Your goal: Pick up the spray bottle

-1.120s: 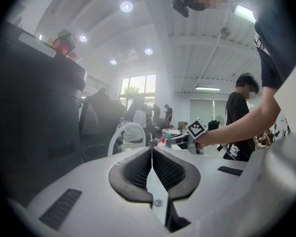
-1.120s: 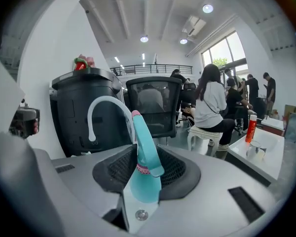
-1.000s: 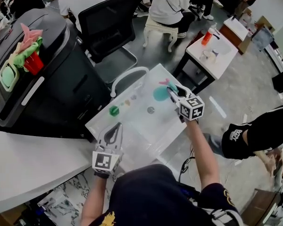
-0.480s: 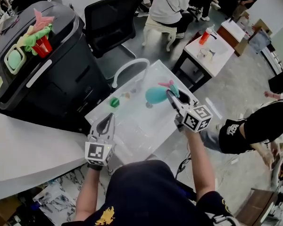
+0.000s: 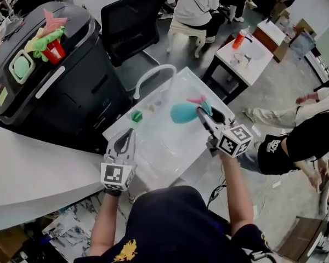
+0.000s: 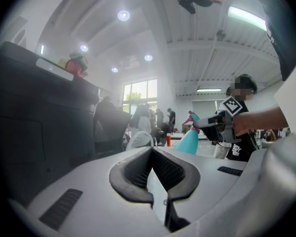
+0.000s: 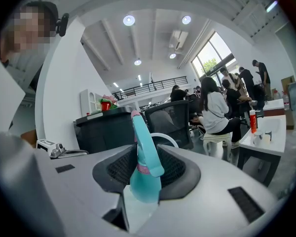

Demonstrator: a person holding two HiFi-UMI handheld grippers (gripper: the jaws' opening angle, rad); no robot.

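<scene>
Head view, L to R:
- Black bin (image 5: 55, 86): upper left.
- Left claw (image 5: 130, 131): lower-left ctr, closed, nothing in it.
- Sm. green item (image 5: 136, 115): on white worktop (image 5: 164, 147).
- Teal spray bottle (image 5: 182, 113): ctr, over worktop, neck clamped in right claw (image 5: 202, 113).

The spray bottle (image 5: 182, 113) has a teal, flaring body, a pink collar and a pink-tipped teal trigger head. The right gripper (image 5: 203, 114) has its 2 jaws clamped on the neck. It stands nearly upright, head on top, held over the white table (image 5: 153, 147).
</scene>
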